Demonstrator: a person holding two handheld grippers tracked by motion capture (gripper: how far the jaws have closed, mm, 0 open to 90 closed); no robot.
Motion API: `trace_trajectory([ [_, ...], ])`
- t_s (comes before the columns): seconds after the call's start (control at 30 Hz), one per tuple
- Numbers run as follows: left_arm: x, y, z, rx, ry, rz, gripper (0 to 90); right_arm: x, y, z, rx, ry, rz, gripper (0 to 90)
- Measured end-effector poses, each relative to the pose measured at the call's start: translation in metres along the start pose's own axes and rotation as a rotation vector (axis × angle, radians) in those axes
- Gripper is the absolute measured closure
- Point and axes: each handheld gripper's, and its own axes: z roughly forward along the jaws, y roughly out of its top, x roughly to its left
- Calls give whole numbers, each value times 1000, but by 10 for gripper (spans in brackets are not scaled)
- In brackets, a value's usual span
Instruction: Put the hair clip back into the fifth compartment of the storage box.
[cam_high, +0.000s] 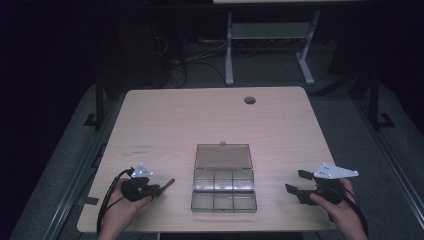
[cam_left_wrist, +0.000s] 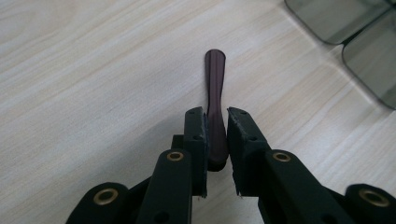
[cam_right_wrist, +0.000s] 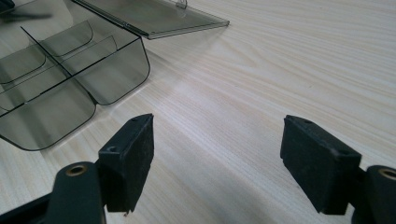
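Two hands come in over the near edge of the pale wooden table (cam_high: 165, 115), each holding a black two-jaw gripper. Near the near left corner, the left gripper (cam_left_wrist: 215, 123) is clamped on a slim dark maroon plastic stick (cam_left_wrist: 215, 79): its pads press the stick's near end from both sides, and the rest of the stick reaches forward, lying low along the wood towards the middle of the table. In the high view the stick's far tip points at the box. Near the near right corner, the right gripper (cam_right_wrist: 217, 154) has its jaws wide apart with bare wood between them.

Between the two grippers, close to the near edge, sits a clear smoky plastic compartment box (cam_high: 223, 192), divided into small cells. Its hinged lid (cam_high: 222, 156) lies open and flat on the table just beyond it. Farther on, by the far edge towards the right, a round cable hole (cam_high: 249, 100) is cut in the wood.
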Motion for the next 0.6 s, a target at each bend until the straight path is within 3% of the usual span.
trace_trajectory([
  [0.4, 0, 3, -10, -111, -55, -73, 779, 0, 0, 0, 1, -2, 0, 254],
  [0.6, 1, 4, -19, -178, -47, -73, 779, 1, 0, 0, 3, -3, -1, 254],
])
